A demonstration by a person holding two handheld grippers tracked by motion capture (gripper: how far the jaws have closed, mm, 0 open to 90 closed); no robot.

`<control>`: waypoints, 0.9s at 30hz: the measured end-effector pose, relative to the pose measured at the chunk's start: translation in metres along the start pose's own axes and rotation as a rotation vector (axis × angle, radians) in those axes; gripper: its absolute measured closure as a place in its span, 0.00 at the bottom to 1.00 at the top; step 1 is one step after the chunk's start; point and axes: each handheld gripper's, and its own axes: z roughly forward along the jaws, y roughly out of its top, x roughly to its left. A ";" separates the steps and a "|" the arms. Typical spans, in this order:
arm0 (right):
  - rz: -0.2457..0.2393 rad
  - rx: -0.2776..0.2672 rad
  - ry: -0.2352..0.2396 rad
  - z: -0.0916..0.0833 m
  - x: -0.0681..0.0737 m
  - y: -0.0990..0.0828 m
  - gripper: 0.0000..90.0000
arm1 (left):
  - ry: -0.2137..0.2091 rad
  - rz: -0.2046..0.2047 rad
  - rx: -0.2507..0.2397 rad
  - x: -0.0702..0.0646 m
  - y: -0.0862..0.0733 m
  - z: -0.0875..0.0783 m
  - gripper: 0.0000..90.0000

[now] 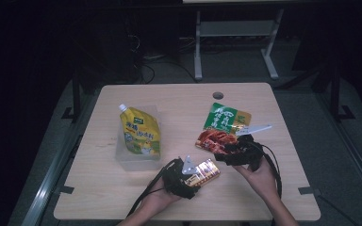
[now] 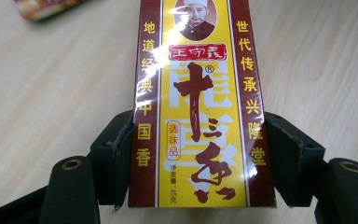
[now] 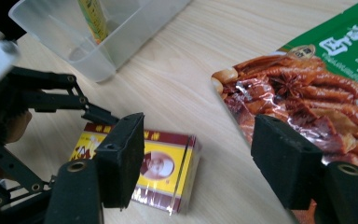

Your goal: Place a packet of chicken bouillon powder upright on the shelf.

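yellow spouted pouch (image 1: pixel 141 133) in clear tub (image 1: pixel 122 157), wooden table (image 1: pixel 179 101)

Each matte black, two-jaw gripper (image 1: pixel 194 175) (image 1: pixel 235 149) has blocky foam-like pads, brass-ringed screw holes and a trailing black cable; the left one carries a grey three-cornered plate.

You've got a small maroon-and-yellow seasoning box (image 2: pixel 193 116), sealed in glossy film, lying flat on the desk (image 1: pixel 103 188). Just beside it lies a green-and-red snack pouch (image 1: pixel 221 129), flat, its printed face up.
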 end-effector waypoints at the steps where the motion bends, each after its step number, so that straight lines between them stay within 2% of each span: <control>1: 0.011 -0.001 0.008 0.000 -0.001 -0.001 0.37 | 0.005 0.007 0.000 0.001 0.002 -0.002 0.36; 7: 0.035 0.015 0.044 0.003 -0.005 -0.001 0.34 | 0.051 0.004 -0.060 0.002 0.015 -0.010 0.36; 13: 0.089 0.015 0.081 0.005 -0.009 0.000 0.32 | 0.091 0.001 -0.110 0.000 0.026 -0.019 0.36; 17: 0.136 0.008 0.139 0.007 -0.014 0.000 0.31 | 0.112 0.004 -0.141 -0.001 0.030 -0.024 0.36; 19: 0.157 -0.004 0.171 0.007 -0.016 0.000 0.32 | 0.122 0.001 -0.152 -0.001 0.030 -0.025 0.36; 22: 0.174 -0.016 0.192 0.009 -0.018 0.001 0.32 | 0.135 -0.001 -0.161 -0.001 0.030 -0.026 0.36; 25: 0.197 -0.001 0.224 0.011 -0.018 0.002 0.33 | 0.140 -0.006 -0.170 -0.001 0.031 -0.026 0.36; 27: 0.195 0.008 0.237 0.014 -0.017 0.002 0.34 | 0.142 -0.008 -0.173 -0.001 0.030 -0.025 0.36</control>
